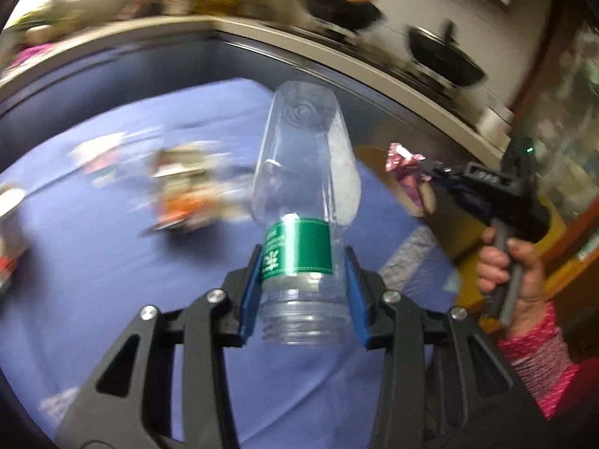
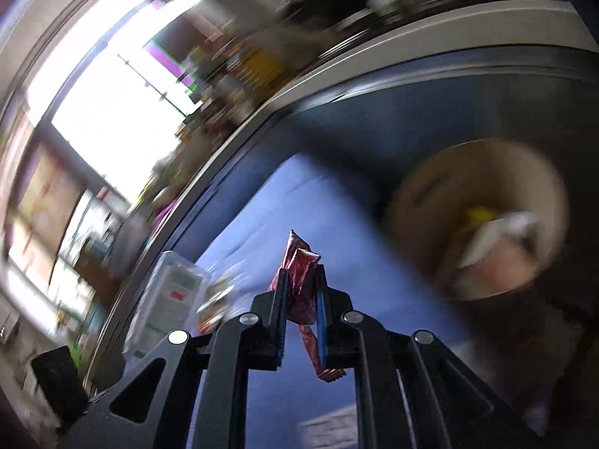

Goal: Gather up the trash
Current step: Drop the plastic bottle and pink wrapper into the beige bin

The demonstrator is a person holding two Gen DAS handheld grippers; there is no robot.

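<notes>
My left gripper (image 1: 303,258) is shut on an empty clear plastic bottle (image 1: 305,172) with a green label, gripped near its neck, base pointing away, held above the blue cloth (image 1: 93,262). My right gripper (image 2: 301,280) is shut on a crumpled red wrapper (image 2: 299,280); it also shows in the left wrist view (image 1: 426,170) at the right, with the wrapper (image 1: 404,161) at its tip. A round tan bin (image 2: 483,217) with trash inside sits right of the right gripper. Blurred trash (image 1: 187,194) lies on the cloth.
A counter edge (image 1: 393,71) with black pans (image 1: 445,56) curves behind the table. A white carton (image 2: 168,299) and other packets lie at the cloth's left in the right wrist view. A bright window (image 2: 112,112) lies beyond. The views are motion-blurred.
</notes>
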